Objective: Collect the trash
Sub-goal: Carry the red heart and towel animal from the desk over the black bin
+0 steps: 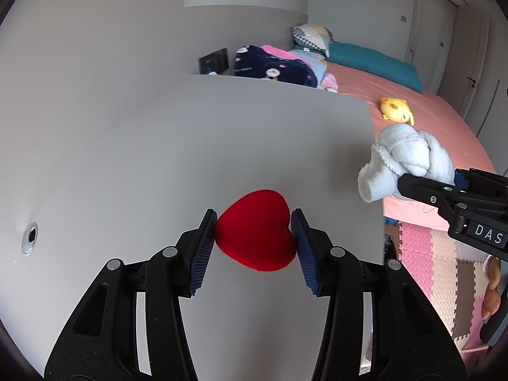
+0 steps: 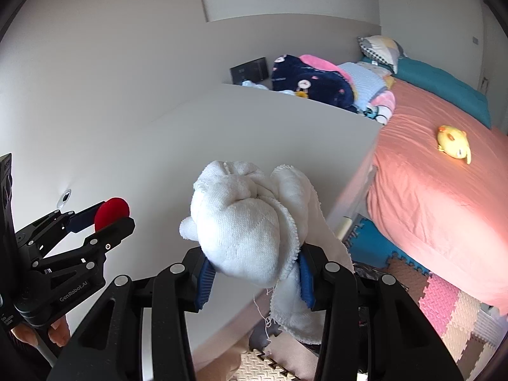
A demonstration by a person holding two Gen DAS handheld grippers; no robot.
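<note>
My left gripper (image 1: 254, 238) is shut on a red velvet heart (image 1: 255, 231) and holds it just above the white desk (image 1: 190, 146). The heart also shows in the right wrist view (image 2: 111, 212), between the left gripper's fingers (image 2: 104, 222). My right gripper (image 2: 254, 273) is shut on a knotted white cloth (image 2: 250, 219) and holds it in the air over the desk's right edge. In the left wrist view the cloth (image 1: 409, 162) hangs from the right gripper's fingers (image 1: 422, 187) at the right.
A bed with a pink sheet (image 2: 428, 197) stands right of the desk, with a yellow plush toy (image 2: 452, 146), a dark blue blanket (image 2: 311, 85) and pillows on it. Foam floor mats (image 2: 444, 301) lie below. A cable hole (image 1: 30, 238) sits at the desk's left.
</note>
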